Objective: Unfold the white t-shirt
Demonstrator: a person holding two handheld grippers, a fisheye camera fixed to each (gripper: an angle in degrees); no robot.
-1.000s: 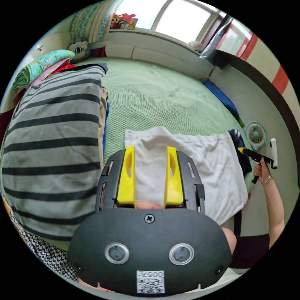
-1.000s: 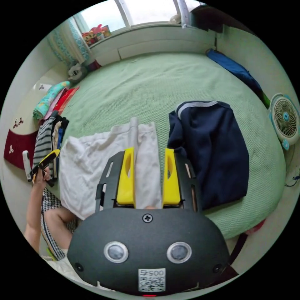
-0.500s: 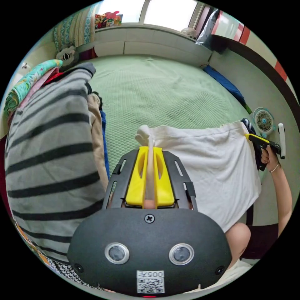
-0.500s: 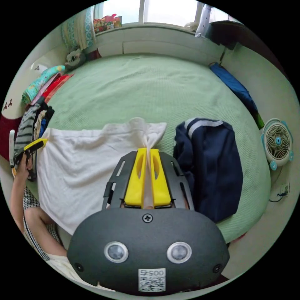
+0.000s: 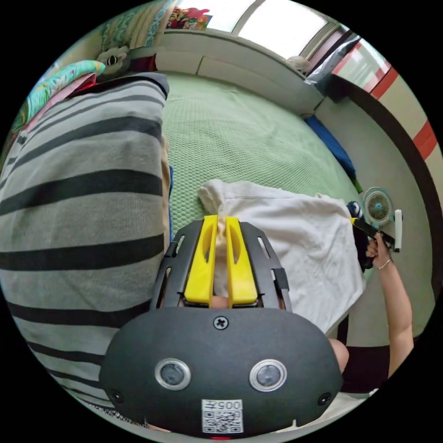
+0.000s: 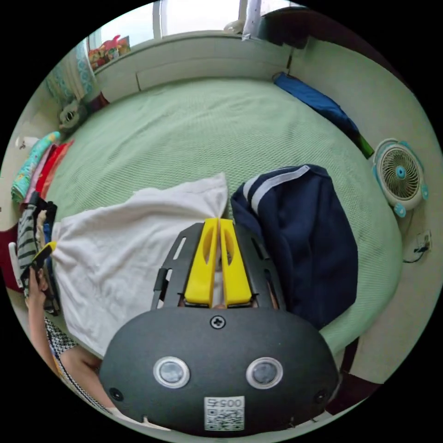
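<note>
The white t-shirt (image 5: 295,240) lies along the bed's (image 6: 194,134) near edge, stretched between both tools: left gripper (image 5: 220,226) and right gripper (image 6: 218,228) each seemingly clamp an opposite corner.

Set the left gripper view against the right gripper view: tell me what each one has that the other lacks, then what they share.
Left gripper view: red-striped wall, and the grey striped garment looms large. Right gripper view: the navy garment spread out in full, and a wall socket. Both: the white t-shirt pinched at two corners by the left hand-held gripper and right hand-held gripper, green bed, fan.
</note>
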